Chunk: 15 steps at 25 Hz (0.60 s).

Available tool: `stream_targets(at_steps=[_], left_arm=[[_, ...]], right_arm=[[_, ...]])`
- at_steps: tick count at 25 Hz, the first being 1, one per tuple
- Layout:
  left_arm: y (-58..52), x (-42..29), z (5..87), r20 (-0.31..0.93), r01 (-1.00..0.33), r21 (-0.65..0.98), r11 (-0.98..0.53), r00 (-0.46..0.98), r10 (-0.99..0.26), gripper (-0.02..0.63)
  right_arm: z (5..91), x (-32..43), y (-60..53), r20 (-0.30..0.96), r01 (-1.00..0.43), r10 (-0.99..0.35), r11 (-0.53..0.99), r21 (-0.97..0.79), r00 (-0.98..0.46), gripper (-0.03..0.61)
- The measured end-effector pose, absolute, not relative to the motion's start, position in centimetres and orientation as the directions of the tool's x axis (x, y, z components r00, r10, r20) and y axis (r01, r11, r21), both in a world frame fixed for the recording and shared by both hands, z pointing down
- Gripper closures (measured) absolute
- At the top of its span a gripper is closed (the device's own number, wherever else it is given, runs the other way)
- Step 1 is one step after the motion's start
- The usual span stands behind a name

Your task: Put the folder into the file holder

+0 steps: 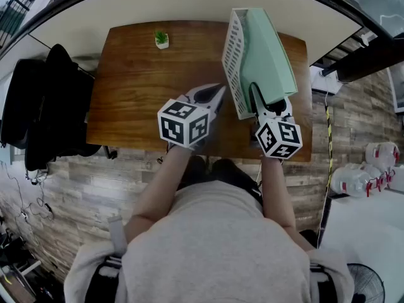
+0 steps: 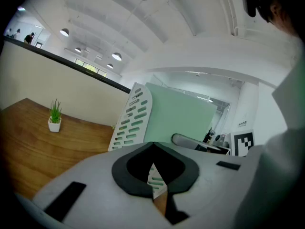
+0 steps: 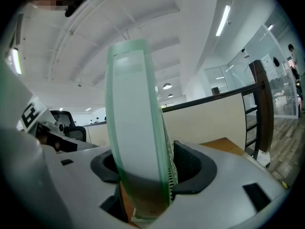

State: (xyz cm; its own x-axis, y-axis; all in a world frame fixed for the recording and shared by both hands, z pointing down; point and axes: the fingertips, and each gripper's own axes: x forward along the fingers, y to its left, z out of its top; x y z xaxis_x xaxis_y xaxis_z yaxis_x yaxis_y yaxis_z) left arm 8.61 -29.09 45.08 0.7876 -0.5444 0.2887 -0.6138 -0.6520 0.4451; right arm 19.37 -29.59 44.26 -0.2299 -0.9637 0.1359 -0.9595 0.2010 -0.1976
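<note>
Two tongs at work: right tongs [image 3: 143, 175] clamped on the green folder's [image 1: 271, 55] near edge, left tongs [image 2: 155, 171] closed on nothing, just beside the file holder [image 1: 232, 49]. Folder stands against the holder's slotted wall, seemingly partly in. Best kept upright and slid along that wall. The right edge of the tabletop [image 1: 139, 93] is close; open room lies left, toward the plant [image 1: 161, 38].
</note>
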Motion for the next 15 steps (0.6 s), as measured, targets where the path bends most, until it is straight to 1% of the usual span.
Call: stream_targets(at_steps=[5, 10, 15], left_arm=[[-28.6, 8.7, 45.4, 0.295, -0.608, 0.448, -0.655, 0.792, -0.534, 0.600], [-28.1, 8.9, 45.5, 0.290, -0.602, 0.449, -0.660, 0.797, -0.530, 0.600], [-27.2, 9.5, 46.2, 0.302, -0.581, 0.462, -0.670, 0.813, -0.497, 0.600]], right_arm=[[44.4, 19.6, -29.0, 0.141, -0.958, -0.964, 0.192, -0.212, -0.225, 0.298], [44.5, 19.8, -28.0, 0.143, -0.959, -0.966, 0.179, -0.222, -0.213, 0.299], [44.8, 19.9, -26.7, 0.156, -0.958, -0.966, 0.163, -0.237, -0.204, 0.306]])
